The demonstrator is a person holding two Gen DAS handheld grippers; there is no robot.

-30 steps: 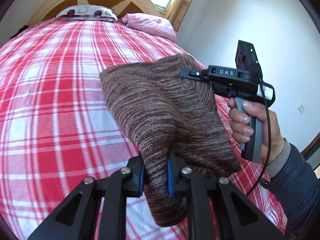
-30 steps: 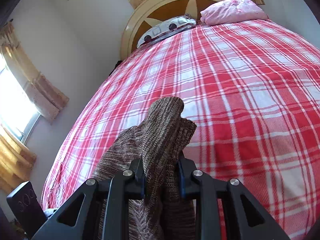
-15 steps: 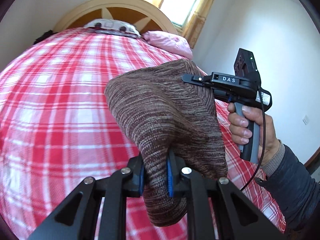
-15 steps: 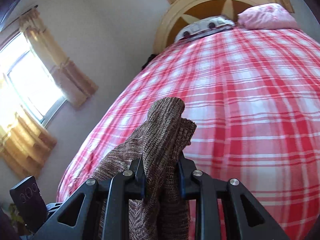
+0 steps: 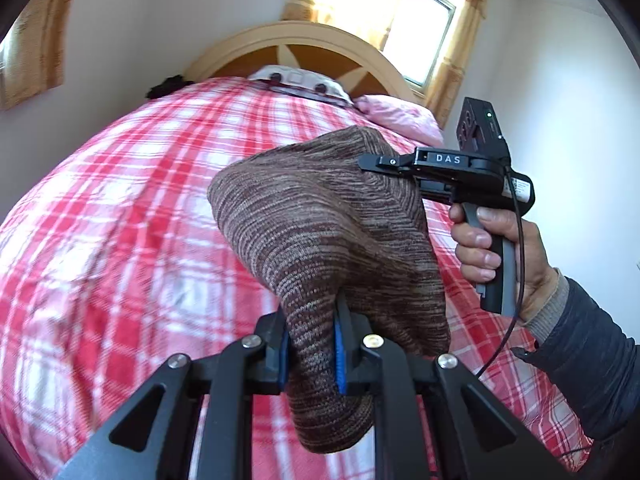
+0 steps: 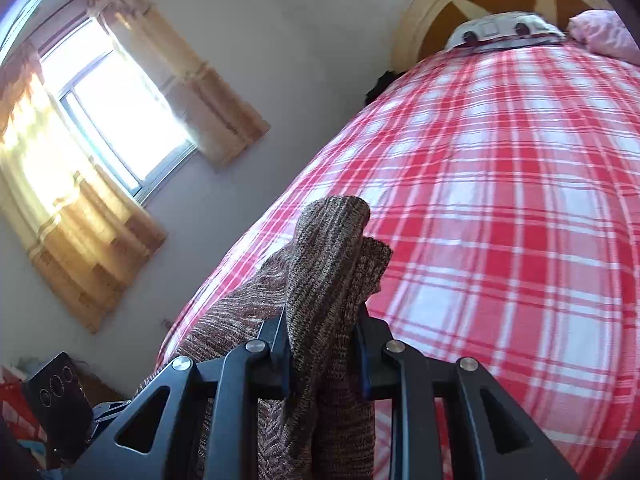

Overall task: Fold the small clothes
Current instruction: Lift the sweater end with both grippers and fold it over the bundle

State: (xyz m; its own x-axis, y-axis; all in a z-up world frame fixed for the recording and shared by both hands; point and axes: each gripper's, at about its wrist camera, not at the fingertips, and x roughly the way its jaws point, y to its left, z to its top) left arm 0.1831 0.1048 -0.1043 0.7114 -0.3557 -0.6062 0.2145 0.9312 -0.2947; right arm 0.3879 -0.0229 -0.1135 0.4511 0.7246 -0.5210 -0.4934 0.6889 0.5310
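Left wrist view shows the left gripper [image 5: 312,354] and, at right of frame, the right gripper [image 5: 366,164] both clamped on the brown knit garment [image 5: 320,232] above the plaid bed [image 5: 120,208]; carrying step, laying flat judged next.

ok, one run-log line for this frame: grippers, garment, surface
left gripper: shut on brown knit garment | right gripper: shut on brown knit garment | garment: lifted, hanging between both | below: red plaid bed
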